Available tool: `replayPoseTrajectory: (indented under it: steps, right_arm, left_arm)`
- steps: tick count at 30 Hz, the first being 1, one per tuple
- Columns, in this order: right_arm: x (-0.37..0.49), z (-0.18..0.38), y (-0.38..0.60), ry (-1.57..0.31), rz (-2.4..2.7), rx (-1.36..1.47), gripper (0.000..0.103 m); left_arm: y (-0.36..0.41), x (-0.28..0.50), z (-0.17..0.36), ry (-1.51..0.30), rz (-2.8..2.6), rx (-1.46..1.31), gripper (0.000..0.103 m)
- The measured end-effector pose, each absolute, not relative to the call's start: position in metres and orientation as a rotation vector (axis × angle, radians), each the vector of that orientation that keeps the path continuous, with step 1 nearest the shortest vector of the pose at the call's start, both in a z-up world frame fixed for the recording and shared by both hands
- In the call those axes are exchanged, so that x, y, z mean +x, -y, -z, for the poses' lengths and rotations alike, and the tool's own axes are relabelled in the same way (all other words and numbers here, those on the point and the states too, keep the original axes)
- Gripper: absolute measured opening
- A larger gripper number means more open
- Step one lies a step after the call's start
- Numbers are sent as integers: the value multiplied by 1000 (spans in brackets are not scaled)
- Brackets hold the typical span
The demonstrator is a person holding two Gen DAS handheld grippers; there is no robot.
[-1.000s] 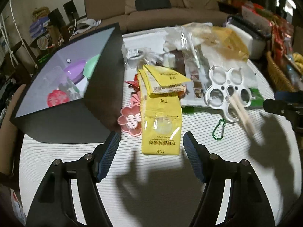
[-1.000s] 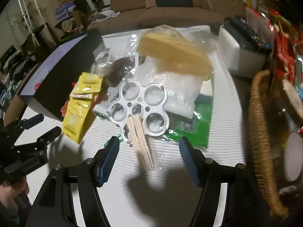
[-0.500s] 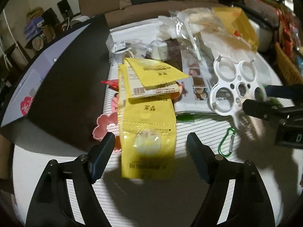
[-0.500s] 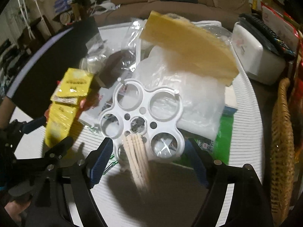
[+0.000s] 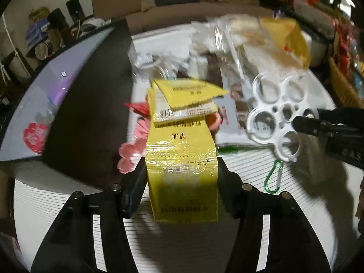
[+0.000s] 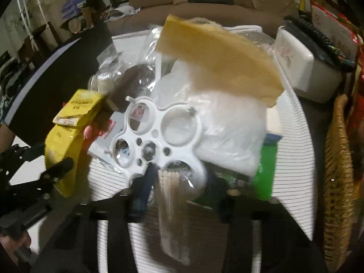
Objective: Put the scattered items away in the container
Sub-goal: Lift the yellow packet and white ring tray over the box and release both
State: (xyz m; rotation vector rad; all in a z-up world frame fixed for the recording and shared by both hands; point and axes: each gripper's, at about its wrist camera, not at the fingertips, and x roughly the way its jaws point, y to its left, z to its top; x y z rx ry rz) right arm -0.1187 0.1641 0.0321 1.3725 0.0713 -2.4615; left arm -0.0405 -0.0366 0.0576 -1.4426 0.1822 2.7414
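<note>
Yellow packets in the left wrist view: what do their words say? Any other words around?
Yellow packet: dark print, upside down and blurred, unreadable.
White label on the packets above it: barcode and print too small to read.
Booklet: red letters, blurred.
Nothing reads clearly.

Both views come from fisheye cameras riding just behind a claw, each looking forward and steeply down along its two fingers at the white ribbed worktop (image 5: 56,204), with a brown sofa (image 5: 182,6) curving along the top edge. The left wrist view sits very close over a strip of yellow sachets (image 5: 182,159), the black container (image 5: 86,118) filling its left side and the right claw (image 5: 327,129) entering from its right edge. The right wrist view looks from further right, close over a packet of wooden sticks (image 6: 170,207), with the left claw (image 6: 34,175) at its left edge. Both views share the white ring-holed plastic tray (image 6: 163,136), the sachets and the container.
</note>
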Motion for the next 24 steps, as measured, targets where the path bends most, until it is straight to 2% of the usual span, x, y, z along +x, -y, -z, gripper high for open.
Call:
replayPoseTrajectory:
  steps: [5, 6, 7, 17, 24]
  right_arm:
    - [-106, -53, -170, -96, 2473, 1350, 35]
    - [-103, -58, -171, -86, 2475, 1344, 23]
    - [-101, -62, -171, -78, 2477, 1340, 16]
    - [-75, -133, -155, -71, 2519, 1203, 15]
    - [-59, -196, -133, -134, 2545, 1082, 15]
  left_arm:
    - [46, -29, -107, -75, -2759, -1344, 54]
    - [48, -25, -120, -56, -2763, -1319, 54]
    - [50, -22, -133, -43, -2771, -1293, 54]
    - [78, 4, -244, -53, -2864, -1112, 54]
    - [105, 18, -331, -98, -2946, -998, 54]
